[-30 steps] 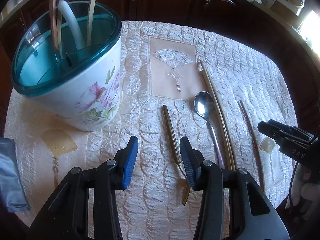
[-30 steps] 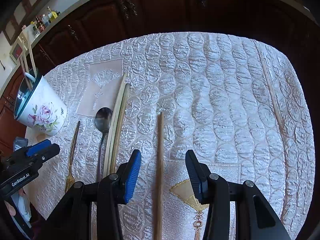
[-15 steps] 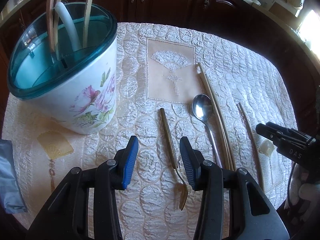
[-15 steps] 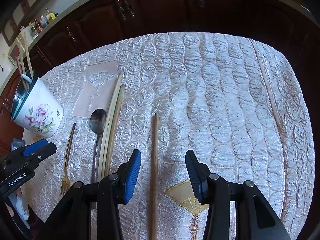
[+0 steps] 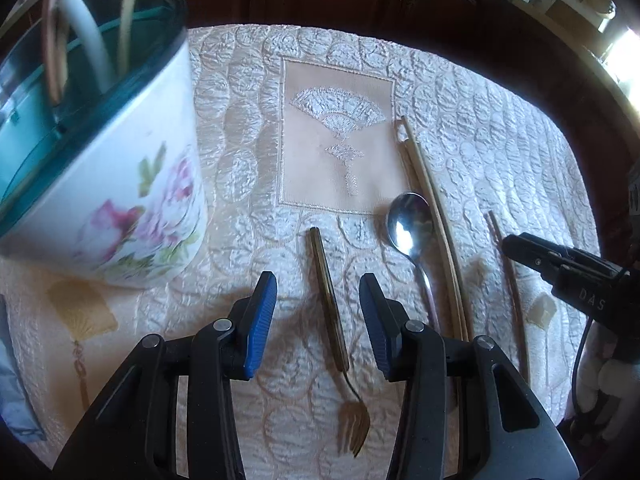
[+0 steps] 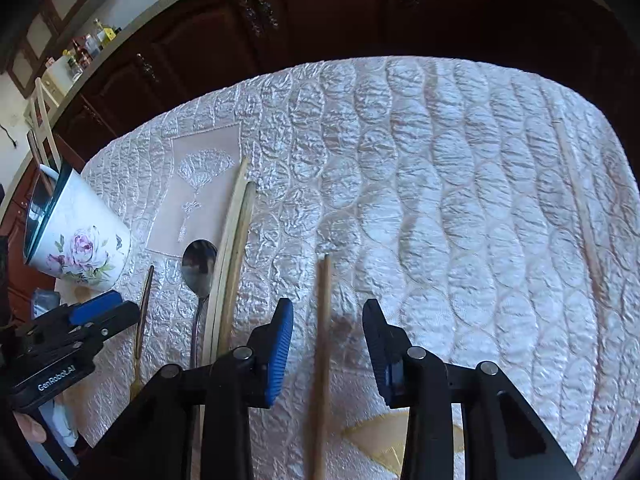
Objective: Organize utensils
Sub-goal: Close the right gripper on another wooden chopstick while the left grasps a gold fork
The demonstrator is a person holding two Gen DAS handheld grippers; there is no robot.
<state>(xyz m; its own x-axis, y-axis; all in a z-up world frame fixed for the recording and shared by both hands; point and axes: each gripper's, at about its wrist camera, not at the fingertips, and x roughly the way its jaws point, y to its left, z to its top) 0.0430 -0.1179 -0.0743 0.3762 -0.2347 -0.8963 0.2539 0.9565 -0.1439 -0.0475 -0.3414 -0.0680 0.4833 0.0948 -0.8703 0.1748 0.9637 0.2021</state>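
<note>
Two claws, both mine: left gripper (image 5: pixel 318 312) gapes wide astride the gold fork (image 5: pixel 334 328) at lower centre; right gripper (image 6: pixel 328 344) narrows around a wooden chopstick (image 6: pixel 322 352), pads not yet touching.

— What is seen behind the table?
— Dark wooden cabinets (image 6: pixel 224 44) with metal handles are seen across the top of the frame, under a pale countertop (image 6: pixel 132 30); bottles (image 6: pixel 86 50) are lined up at upper left.
— And the light?
— Bright daylight (image 5: pixel 624 56) is admitted at upper right.
</note>
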